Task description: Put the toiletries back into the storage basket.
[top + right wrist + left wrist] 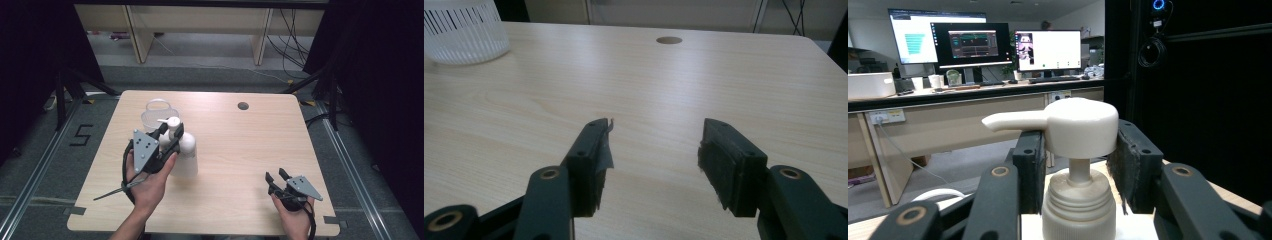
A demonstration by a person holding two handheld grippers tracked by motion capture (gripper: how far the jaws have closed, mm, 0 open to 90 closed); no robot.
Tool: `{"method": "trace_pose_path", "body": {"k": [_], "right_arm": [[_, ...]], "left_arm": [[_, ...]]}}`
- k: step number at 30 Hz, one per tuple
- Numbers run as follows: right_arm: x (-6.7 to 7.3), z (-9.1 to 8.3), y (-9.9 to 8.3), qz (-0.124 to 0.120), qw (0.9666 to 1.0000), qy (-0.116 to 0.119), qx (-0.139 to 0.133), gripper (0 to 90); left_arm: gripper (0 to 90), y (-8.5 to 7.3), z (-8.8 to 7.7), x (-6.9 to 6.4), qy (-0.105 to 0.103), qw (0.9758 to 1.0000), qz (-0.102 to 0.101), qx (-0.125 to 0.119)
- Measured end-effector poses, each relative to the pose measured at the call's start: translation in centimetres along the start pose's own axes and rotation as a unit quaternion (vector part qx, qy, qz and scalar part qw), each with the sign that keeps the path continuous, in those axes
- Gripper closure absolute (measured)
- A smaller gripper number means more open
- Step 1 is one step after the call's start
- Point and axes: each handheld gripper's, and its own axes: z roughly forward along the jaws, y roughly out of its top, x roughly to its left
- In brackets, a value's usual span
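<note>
Left gripper (169,134) sat at the top of a white plastic pump-dispenser bottle (185,150), which stood upright left of the table's centre. In the left gripper view the two black jaws flanked the white pump head (1079,126): the left jaw touched its side just under the nozzle, and the padded right jaw lay against the opposite side. Judged clenched on the pump head, not on the bottle body.

A clear plastic tub with a round rim (157,114) stood just beyond the bottle, farther from the person and very near it; whether they touched could not be told.

Right gripper (276,179) rested low at the near right of the pale wooden table (240,150), jaws apart with only bare tabletop between them, holding nothing. In the right gripper view a white ribbed basket (464,30) showed at the far left.

Step in hand, as judged: handling the bottle by its pump.

Notes for doing it well:
- The pump head is a narrow hold on a springy stem; a lift from there may let the body swing. Keep the pull straight up.
- The nozzle pointed left past the jaw; avoid catching it on the tub.
- A lower hold on the ribbed collar (1079,200) would probably be steadier.
- The free right gripper could steady the body.
</note>
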Motion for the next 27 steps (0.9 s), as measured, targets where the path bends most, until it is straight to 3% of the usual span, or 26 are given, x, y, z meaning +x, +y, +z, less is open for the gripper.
{"method": "trace_pose_path", "body": {"k": [19, 20, 27], "right_arm": [[0.1, -0.1, 0.0, 0.003, 1.0000, -0.005, 0.003, 45.7], [0.0, -0.1, 0.0, -0.007, 0.9999, -0.009, 0.002, 45.7], [0.0, -0.1, 0.0, -0.009, 0.9999, -0.007, -0.001, 45.6]], "left_arm": [[59.2, 0.5, -0.4, 2.3, 0.018, 0.9998, 0.002, -0.007], [59.3, 0.5, -0.4, 2.4, 0.018, 0.9998, 0.004, -0.009], [59.2, 0.7, -0.4, 3.2, 0.027, 0.9996, 0.003, -0.011]]}}
